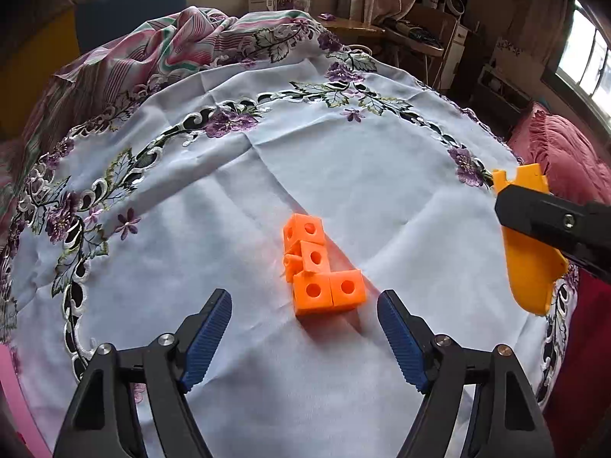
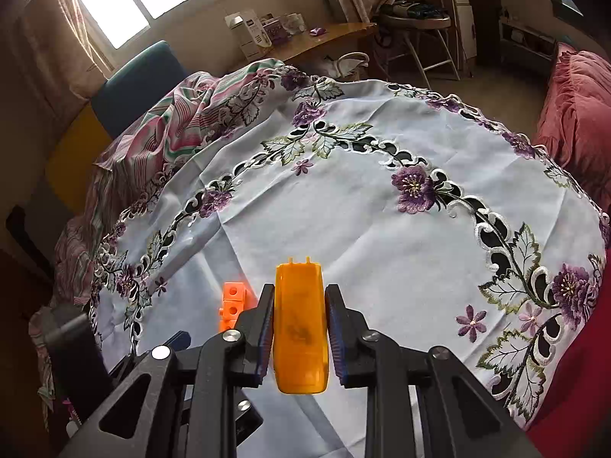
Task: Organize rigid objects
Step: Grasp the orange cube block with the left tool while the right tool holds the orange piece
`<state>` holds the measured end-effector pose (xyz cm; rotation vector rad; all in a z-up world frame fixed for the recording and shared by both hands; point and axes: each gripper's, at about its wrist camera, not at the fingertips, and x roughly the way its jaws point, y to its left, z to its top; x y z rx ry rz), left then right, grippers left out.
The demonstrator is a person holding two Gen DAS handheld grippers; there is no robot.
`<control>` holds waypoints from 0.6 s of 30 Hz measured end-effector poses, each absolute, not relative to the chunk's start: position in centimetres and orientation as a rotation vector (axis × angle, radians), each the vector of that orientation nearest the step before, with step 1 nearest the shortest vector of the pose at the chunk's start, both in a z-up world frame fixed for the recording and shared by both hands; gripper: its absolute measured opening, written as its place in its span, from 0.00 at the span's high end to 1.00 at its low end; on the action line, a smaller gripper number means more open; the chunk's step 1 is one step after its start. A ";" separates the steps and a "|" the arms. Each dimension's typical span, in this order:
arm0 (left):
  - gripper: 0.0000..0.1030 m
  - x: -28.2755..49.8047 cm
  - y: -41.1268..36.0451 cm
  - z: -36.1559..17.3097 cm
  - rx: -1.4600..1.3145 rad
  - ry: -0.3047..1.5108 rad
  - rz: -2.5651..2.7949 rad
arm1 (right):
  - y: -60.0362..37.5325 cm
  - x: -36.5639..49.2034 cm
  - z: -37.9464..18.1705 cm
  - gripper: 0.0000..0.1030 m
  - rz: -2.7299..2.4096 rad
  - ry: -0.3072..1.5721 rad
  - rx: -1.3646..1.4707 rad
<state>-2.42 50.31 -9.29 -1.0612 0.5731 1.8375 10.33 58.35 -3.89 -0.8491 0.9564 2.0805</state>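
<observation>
Cube cluster: my left hand-held gripper hangs over the orange linked cubes, which lie on the embroidered cloth of the counter, just ahead of and between my blue pads.
Long axis: the cluster forms an L; its long leg runs away from me and its short foot runs across, parallel to the gap between my jaws.
Left state: spread wide, nothing pinched, pads clear of the cubes on both sides.
Left pose: pitched steeply down at the cloth.
Right state: my right hand-held gripper is pressed on a yellow-orange plastic shell, clamping its long sides, one end poking out past the fingertips.
Right pose: angled down, held above the cloth, off to the right of the cubes.
Nearer hand: the left, by far.
Next, as I judge: lower straight down and close across the foot.
</observation>
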 end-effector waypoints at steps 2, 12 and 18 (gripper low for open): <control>0.34 -2.9 50.9 -10.3 -1.097 0.581 1.829 | 58.2 10.3 -3.7 0.76 2.089 0.950 -0.840; 0.59 -4.1 45.8 -9.8 -1.138 0.488 1.882 | 57.0 8.5 -4.1 0.76 2.156 0.860 -0.951; 0.59 -3.9 39.0 -8.6 -1.162 0.441 1.980 | 54.4 5.6 -5.6 0.76 2.255 0.777 -1.167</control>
